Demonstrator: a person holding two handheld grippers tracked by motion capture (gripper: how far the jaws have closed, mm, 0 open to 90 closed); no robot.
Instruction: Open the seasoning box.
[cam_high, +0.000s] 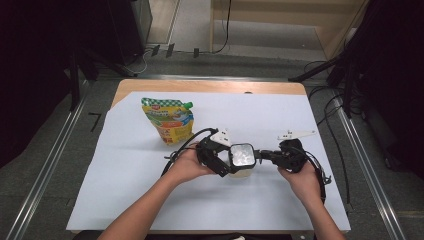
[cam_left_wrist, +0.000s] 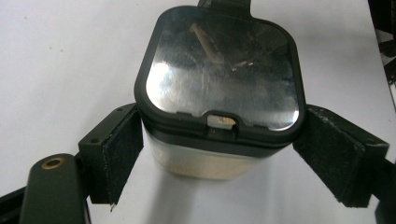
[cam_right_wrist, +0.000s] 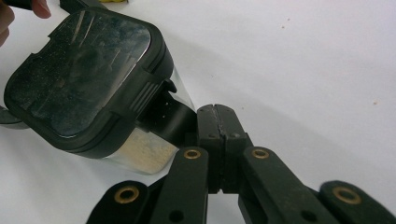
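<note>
A jar stands on the surface, near its middle and somewhat toward the near edge. A pouch stands behind it, toward the far left corner and well apart from it. The left tool is at the jar's left, one jaw on either side of the jar. The right tool is at the jar's right, by the lid's edge.

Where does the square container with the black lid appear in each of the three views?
High view: the container sits at the middle of the table, between the left tongs and the right tongs.
Left gripper view: container at upper centre, between two spread pads.
Right gripper view: container at upper left, tilted.
Shared landmark: its glossy black-rimmed lid, on the white sheet.
</note>
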